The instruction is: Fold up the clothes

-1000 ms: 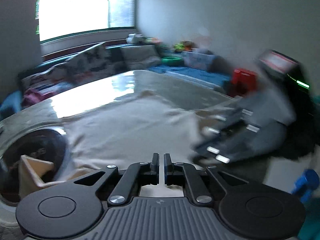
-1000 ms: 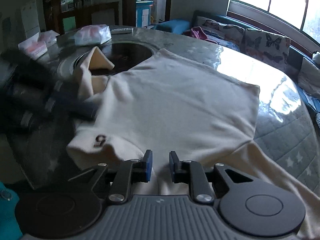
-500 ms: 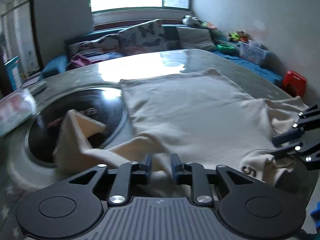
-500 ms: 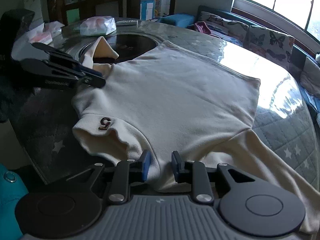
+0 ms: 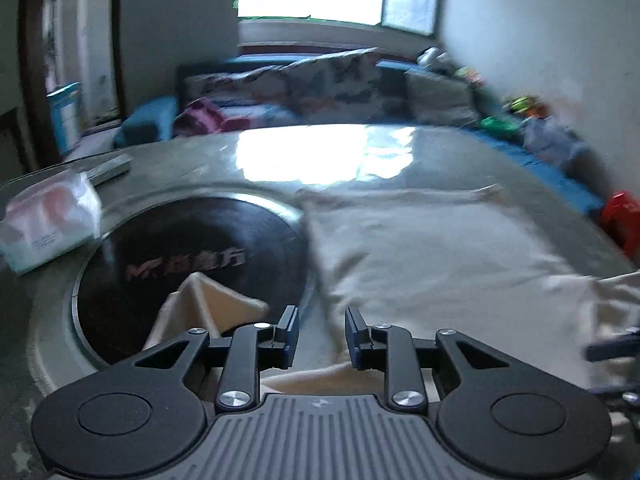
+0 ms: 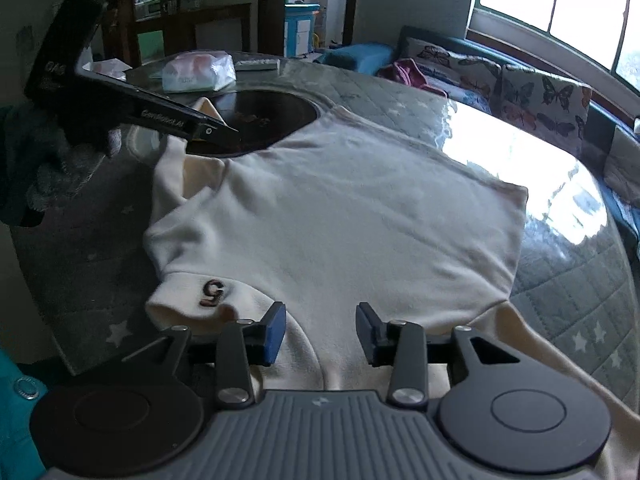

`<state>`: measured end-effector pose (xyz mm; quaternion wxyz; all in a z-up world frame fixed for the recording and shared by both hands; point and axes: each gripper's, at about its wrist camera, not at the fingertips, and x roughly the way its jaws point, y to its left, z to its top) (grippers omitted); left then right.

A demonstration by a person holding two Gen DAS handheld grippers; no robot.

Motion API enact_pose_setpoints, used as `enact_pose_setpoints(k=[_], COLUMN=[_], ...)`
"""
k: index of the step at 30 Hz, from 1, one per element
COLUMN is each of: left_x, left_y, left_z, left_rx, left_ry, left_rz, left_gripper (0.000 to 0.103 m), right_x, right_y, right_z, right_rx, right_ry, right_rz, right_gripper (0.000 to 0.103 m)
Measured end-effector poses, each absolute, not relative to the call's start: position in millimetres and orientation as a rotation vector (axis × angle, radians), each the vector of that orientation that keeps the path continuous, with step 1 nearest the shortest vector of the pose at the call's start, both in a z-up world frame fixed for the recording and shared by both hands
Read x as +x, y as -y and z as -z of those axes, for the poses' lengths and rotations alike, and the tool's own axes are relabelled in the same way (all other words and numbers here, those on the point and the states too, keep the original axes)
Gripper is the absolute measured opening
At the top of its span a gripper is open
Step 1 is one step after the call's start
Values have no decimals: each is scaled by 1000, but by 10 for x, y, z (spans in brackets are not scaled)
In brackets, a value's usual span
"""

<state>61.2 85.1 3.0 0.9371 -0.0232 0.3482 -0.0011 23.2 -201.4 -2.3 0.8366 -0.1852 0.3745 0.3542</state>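
Observation:
A cream sweatshirt [image 6: 352, 216] lies spread flat on the round table, with a brown "G" mark [image 6: 213, 292] near its collar. One sleeve [image 5: 200, 304] lies crumpled over the dark turntable. My left gripper [image 5: 322, 338] is open and empty, low over the garment's edge beside that sleeve; it also shows in the right wrist view [image 6: 216, 132]. My right gripper [image 6: 321, 332] is open and empty, just above the fabric near the collar. The other sleeve [image 6: 540, 344] trails off to the right.
A dark round turntable [image 5: 192, 256] sits in the middle of the quilted, glossy table [image 6: 568, 280]. Tissue packs [image 6: 200, 70] and a remote [image 6: 256, 65] lie at the far side. A sofa with butterfly cushions [image 6: 520, 84] runs under the window. A red stool [image 5: 622, 216] stands beside the table.
Both grippers have opened wider. The left gripper has swung left toward the turntable and the crumpled sleeve. The right gripper has pulled back slightly over the collar.

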Motion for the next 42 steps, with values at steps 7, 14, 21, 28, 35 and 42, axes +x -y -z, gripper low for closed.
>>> enact_pose_setpoints(k=[7, 14, 21, 28, 35, 42], left_x=[490, 162, -167, 72, 253, 562], left_y=[-1130, -1527, -1925, -1894, -1833, -1909], left_z=[72, 123, 174, 237, 334, 385], left_rx=[-46, -55, -63, 25, 143, 250], left_ry=[-721, -693, -662, -662, -666, -665], left_rz=[-197, -389, -581, -480, -418, -428], left_gripper=[28, 28, 34, 47, 4, 2], right_x=[252, 265, 270, 277, 288, 306], right_y=[2010, 2024, 2028, 2030, 2025, 2032], right_z=[97, 111, 117, 121, 123, 132], right_rx=[-370, -367, -368, -370, -372, -363], right_ry=[-804, -804, -803, -804, -809, -816], right_rz=[-752, -751, -747, -742, -736, -729], right_gripper=[43, 46, 50, 51, 54, 57])
